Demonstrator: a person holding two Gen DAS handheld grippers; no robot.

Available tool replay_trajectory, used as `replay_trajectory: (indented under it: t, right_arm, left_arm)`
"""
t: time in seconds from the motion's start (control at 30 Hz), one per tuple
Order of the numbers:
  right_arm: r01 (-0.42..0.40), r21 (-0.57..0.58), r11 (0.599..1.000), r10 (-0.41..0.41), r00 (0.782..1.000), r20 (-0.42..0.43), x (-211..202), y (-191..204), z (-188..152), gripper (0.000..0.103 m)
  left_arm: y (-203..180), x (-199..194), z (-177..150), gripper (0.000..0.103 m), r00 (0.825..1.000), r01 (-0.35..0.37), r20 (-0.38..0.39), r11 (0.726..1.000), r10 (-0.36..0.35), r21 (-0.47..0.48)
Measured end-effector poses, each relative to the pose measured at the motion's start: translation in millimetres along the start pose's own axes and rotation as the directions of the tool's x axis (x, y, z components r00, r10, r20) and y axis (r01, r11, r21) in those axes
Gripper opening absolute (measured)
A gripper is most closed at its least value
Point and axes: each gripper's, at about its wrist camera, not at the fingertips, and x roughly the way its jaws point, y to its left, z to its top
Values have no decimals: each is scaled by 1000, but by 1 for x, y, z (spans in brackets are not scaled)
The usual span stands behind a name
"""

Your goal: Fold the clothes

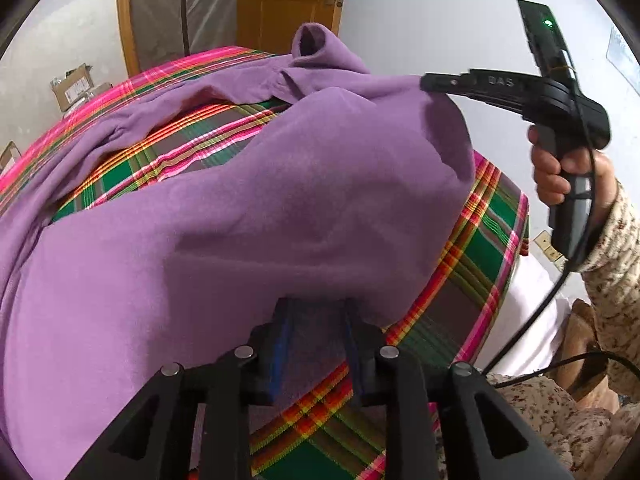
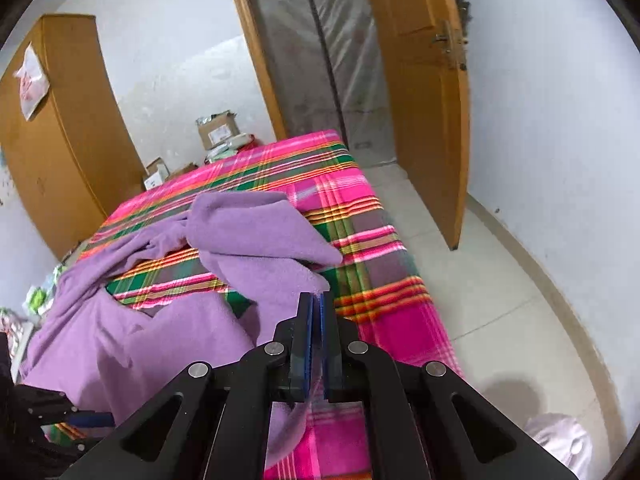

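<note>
A purple fleece garment (image 1: 248, 216) lies spread over a bed with a plaid cover (image 1: 476, 264). My left gripper (image 1: 316, 308) is at the garment's near edge; its blue-padded fingers (image 1: 280, 336) stand apart with purple cloth between them. A hand holds my right gripper (image 1: 426, 82) at the upper right, where it pinches a raised corner of the cloth. In the right wrist view, the right gripper (image 2: 317, 300) is shut on a fold of the purple garment (image 2: 256, 240), lifted above the plaid cover (image 2: 360, 216). The left gripper (image 2: 80, 418) shows dimly at the bottom left.
A wooden door (image 2: 420, 92) stands open beyond the bed, beside a plastic-covered doorway. A wooden wardrobe (image 2: 52, 140) and cardboard boxes (image 2: 218, 130) line the far wall. Tiled floor (image 2: 500, 300) runs along the bed's right side. A black cable (image 1: 532, 316) hangs by the patterned sleeve (image 1: 612, 248).
</note>
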Motion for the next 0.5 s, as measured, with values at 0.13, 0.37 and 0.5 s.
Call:
replay_trajectory:
  t: [0.13, 0.37, 0.5]
  right_arm:
    - [14, 0, 1000, -14, 1000, -9, -8, -7, -10, 4]
    - [13, 24, 1000, -11, 998, -67, -18, -21, -31, 4]
    - [13, 37, 999, -9, 995, -100, -24, -28, -43, 4]
  left_arm:
    - [-3, 1, 2, 26, 1000, -21, 6, 1000, 21, 9]
    - [8, 13, 13, 22, 1000, 2, 5, 1000, -2, -21]
    - [18, 14, 15, 19, 999, 33, 6, 998, -33, -60]
